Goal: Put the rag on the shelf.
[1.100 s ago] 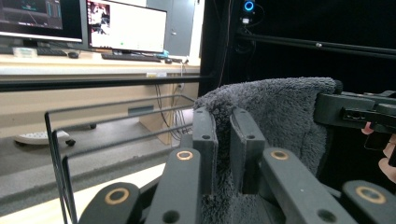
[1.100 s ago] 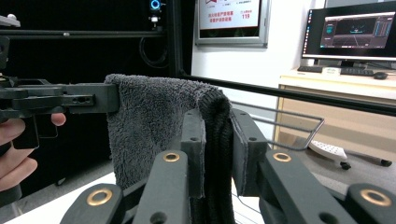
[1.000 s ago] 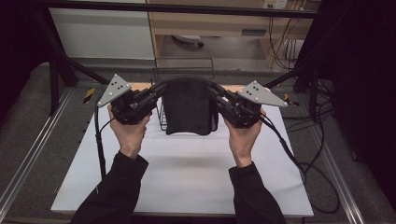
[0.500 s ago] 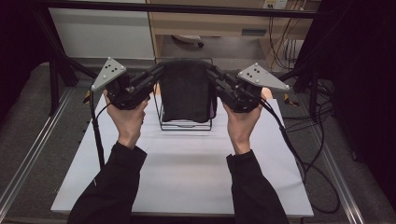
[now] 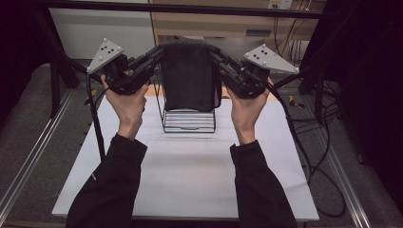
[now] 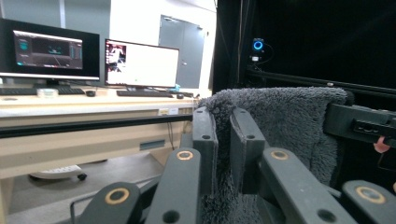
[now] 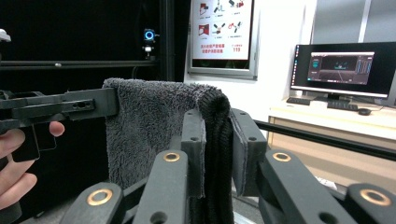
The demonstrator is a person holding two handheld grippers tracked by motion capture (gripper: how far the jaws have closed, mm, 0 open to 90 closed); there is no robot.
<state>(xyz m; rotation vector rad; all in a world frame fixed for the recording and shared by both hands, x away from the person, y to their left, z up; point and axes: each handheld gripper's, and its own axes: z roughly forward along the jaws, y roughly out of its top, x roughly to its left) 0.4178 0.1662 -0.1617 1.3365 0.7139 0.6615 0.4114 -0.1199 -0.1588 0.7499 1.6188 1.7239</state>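
Observation:
A dark grey fluffy towel hangs stretched between my two grippers, above a black wire rack on the white table. My left gripper is shut on the towel's upper left corner, and my right gripper is shut on the upper right corner. In the left gripper view the jaws pinch the towel's edge, with the other gripper at its far corner. The right gripper view shows its jaws clamped over a fold of towel, and the left gripper holds the far end.
A wooden desk with monitors stands beyond the table. Black frame bars cross overhead. Cables trail off the table's right side, and metal rails run along both sides.
Both grippers have risen and spread a little, carrying the towel up. Its lower edge now hangs just above the wire rack's base.

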